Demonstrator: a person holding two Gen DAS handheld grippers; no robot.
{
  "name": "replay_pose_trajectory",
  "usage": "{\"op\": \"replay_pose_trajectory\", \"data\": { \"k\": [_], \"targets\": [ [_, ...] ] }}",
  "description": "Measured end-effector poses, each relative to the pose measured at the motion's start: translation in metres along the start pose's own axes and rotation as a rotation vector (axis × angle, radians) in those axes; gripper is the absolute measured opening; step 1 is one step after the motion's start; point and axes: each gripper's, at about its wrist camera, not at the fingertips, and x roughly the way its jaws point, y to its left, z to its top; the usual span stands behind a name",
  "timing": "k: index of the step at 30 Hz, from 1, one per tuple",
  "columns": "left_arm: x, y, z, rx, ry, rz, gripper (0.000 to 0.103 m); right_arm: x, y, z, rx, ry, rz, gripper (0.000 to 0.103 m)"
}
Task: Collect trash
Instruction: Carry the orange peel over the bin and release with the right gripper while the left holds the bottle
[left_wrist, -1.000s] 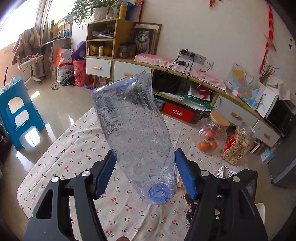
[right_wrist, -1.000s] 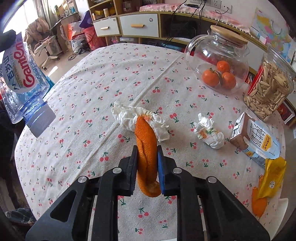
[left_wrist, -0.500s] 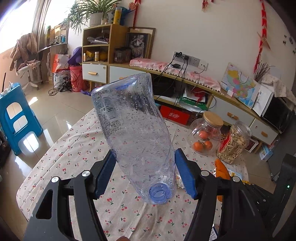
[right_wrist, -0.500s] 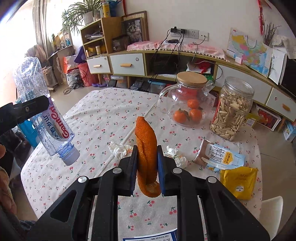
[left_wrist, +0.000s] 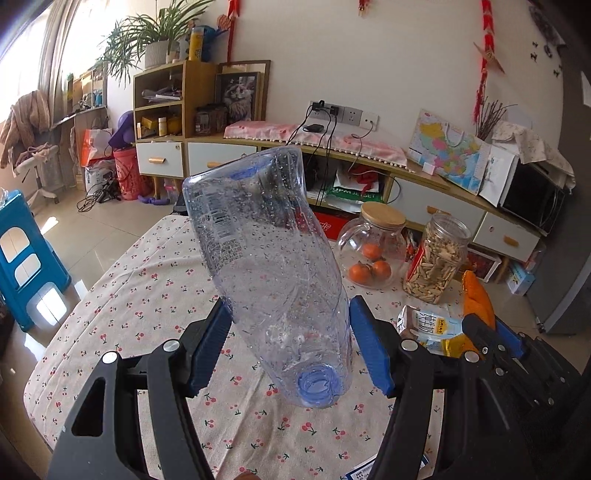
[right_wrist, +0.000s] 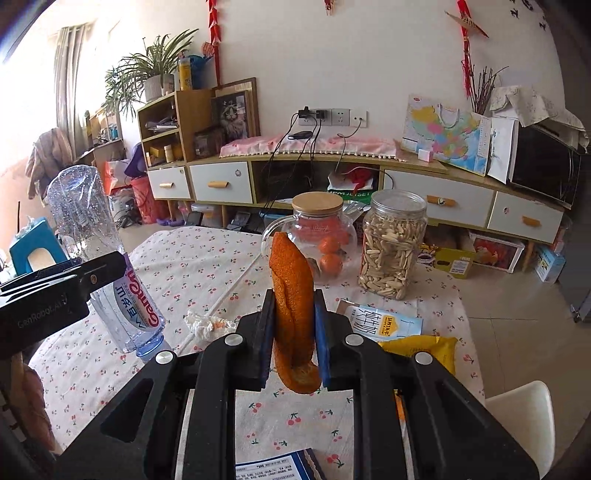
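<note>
My left gripper (left_wrist: 288, 314) is shut on a clear plastic bottle (left_wrist: 258, 229). The bottle is wet inside and tilted, with its blue neck towards the camera. In the right wrist view the same bottle (right_wrist: 85, 214) hangs neck down at the left, above the table. My right gripper (right_wrist: 294, 299) is shut on a long piece of orange peel (right_wrist: 291, 273) that stands upright between the pads. On the cherry-print tablecloth (right_wrist: 192, 266) lie a crumpled tissue (right_wrist: 207, 325), a flattened milk carton (right_wrist: 380, 321) and a yellow bag (right_wrist: 421, 349).
A glass jar of oranges (right_wrist: 321, 236) and a jar of seeds (right_wrist: 391, 247) stand at the table's far side. A white chair (right_wrist: 517, 417) is at the right, a blue stool (left_wrist: 22, 258) on the floor at the left. A printed booklet (right_wrist: 277, 465) lies near the front edge.
My right gripper has risen and tipped up with the peel, so its view went from the tabletop to the room. My left gripper shifted with the bottle; the right gripper now shows at its right.
</note>
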Motion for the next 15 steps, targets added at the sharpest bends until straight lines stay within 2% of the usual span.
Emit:
{"op": "replay_pose_trajectory", "data": {
  "k": [15],
  "targets": [
    [0.002,-0.060,-0.014,0.083,-0.029,-0.049,0.065,-0.026,-0.044,-0.003,0.024,-0.050,-0.091,0.019]
  ]
}}
